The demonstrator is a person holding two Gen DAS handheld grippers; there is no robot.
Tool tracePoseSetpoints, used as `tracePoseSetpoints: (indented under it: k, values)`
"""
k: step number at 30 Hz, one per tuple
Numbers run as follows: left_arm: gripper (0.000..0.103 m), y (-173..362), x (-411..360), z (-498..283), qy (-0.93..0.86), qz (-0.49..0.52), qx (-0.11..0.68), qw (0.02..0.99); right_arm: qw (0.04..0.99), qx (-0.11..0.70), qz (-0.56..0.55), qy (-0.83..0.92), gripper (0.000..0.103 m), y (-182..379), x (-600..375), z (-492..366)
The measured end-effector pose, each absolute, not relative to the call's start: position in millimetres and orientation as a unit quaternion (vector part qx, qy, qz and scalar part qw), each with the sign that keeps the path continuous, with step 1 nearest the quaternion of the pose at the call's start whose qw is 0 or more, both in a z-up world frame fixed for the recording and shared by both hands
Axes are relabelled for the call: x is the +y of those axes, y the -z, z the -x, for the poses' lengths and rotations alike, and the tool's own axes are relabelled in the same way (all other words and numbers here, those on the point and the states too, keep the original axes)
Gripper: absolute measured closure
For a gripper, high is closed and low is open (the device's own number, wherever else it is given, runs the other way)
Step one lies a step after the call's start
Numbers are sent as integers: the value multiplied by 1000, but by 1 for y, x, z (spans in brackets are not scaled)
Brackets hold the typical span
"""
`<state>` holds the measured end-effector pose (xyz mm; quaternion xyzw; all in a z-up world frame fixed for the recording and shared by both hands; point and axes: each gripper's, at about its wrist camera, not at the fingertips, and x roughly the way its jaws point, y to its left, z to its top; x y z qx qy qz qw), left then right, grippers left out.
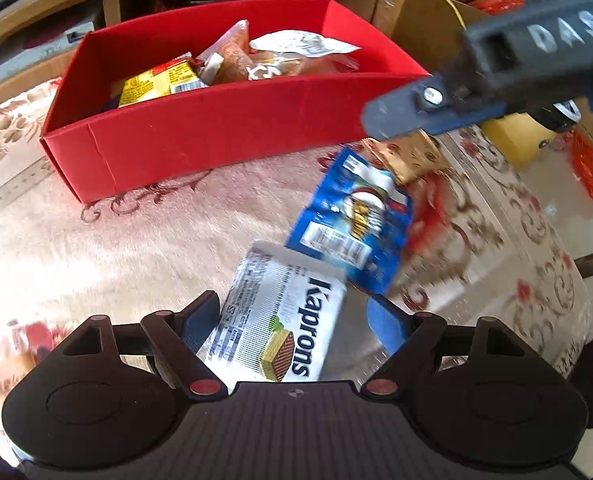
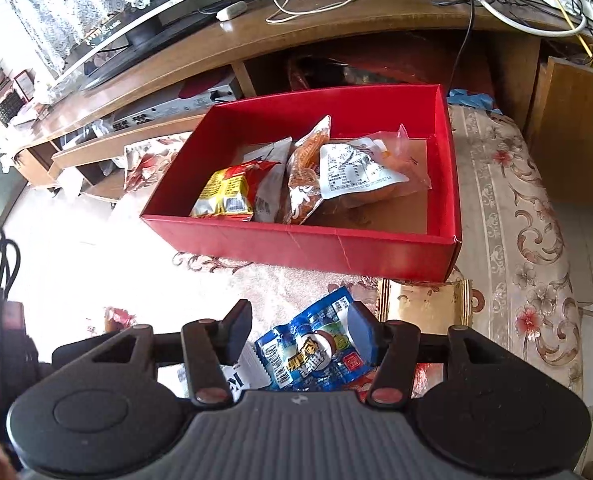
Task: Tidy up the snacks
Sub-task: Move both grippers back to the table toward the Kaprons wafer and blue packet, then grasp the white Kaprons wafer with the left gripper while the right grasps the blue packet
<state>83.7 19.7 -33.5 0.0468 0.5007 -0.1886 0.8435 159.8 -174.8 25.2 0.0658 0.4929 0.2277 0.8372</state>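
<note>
A red box [image 1: 216, 120] [image 2: 296, 244] stands on the floral cloth and holds several snack packs, among them a yellow one [image 2: 224, 192] and a clear one with a white label [image 2: 356, 172]. In front of it lie a white Kaprons wafer pack [image 1: 280, 320], a blue pack [image 1: 348, 220] [image 2: 316, 352] and a gold pack [image 1: 408, 160] [image 2: 424, 304]. My left gripper [image 1: 294, 322] is open around the wafer pack, with a gap on its right side. My right gripper [image 2: 298, 332] hangs open over the blue pack; one of its fingers [image 1: 400, 116] shows from the left wrist.
Behind the box runs a wooden TV stand [image 2: 256, 52] with a screen and loose cables. A cardboard box [image 1: 424, 16] and an orange bag [image 1: 592, 168] sit off the cloth's right side. The cloth's edge [image 2: 548, 240] drops to the floor on the right.
</note>
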Motion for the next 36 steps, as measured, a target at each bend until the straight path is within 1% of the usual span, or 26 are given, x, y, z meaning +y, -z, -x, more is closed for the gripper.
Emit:
tracePoseSetpoints:
  k: [4,7,10,11,12,19,28,29,32,36]
  values:
    - [17,33,14,-86,171,-66,490,852,835,499,-58,-224,47,-21,-173,-157]
    - [19,42,11,-92,157,-78,495,851,832,509,-52,-216,47,-15,-171,-159]
    - [27,40,11,-84,152,-93,493,852,829,517,-54,-208,47,-12,-171,-161]
    - [35,39,12,-83,148,-91,493,852,827,520,-56,-207,47,-10,-171,-161]
    - [38,38,14,-82,146,-86,495,852,824,524,-57,-207,47,-9,-170,-160]
    - [38,31,31,-70,138,-53,503,852,802,562,-61,-194,46,12,-168,-151]
    - [38,24,53,-59,139,-20,502,854,804,563,-33,-190,45,31,-146,-181]
    - [38,24,54,-59,138,-17,503,853,807,559,-23,-190,42,33,-142,-183]
    - [38,24,56,-60,137,-11,507,851,815,543,9,-202,42,32,-132,-186]
    - [38,26,56,-63,139,-5,512,848,809,548,24,-212,32,34,-126,-185]
